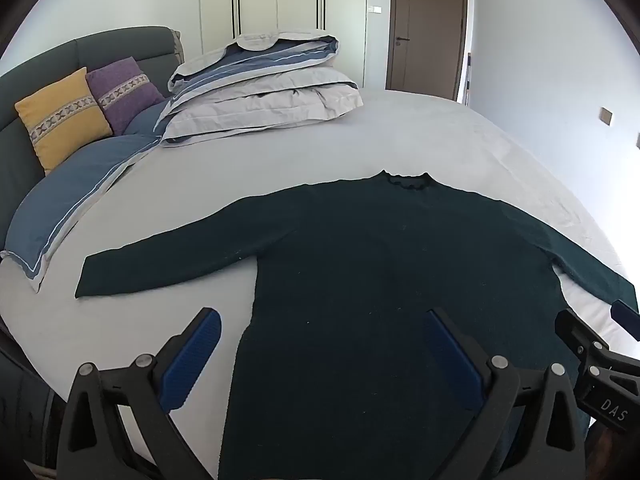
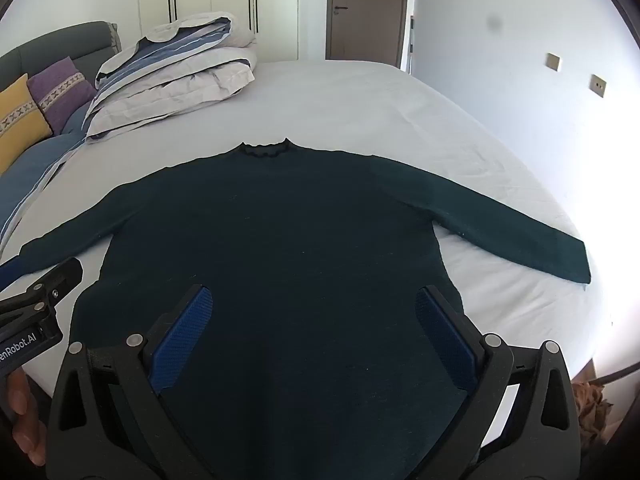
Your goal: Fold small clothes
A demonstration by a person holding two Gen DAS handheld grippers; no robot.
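A dark green long-sleeved sweater [image 1: 380,264] lies flat on the white bed [image 1: 280,168], collar away from me, both sleeves spread out to the sides. It also shows in the right wrist view [image 2: 280,240]. My left gripper [image 1: 324,320] is open, hovering above the sweater's lower left edge. My right gripper [image 2: 312,300] is open above the sweater's lower body. Neither holds anything. The right gripper also appears at the right edge of the left wrist view [image 1: 592,344]; the left gripper appears at the left edge of the right wrist view [image 2: 44,296].
A folded grey and blue duvet [image 1: 260,84] sits at the far left of the bed. A yellow cushion [image 1: 64,116] and a purple cushion [image 1: 124,92] lean on the dark headboard [image 1: 80,48]. A blue pillow [image 1: 72,200] lies left. A door [image 1: 428,24] is behind.
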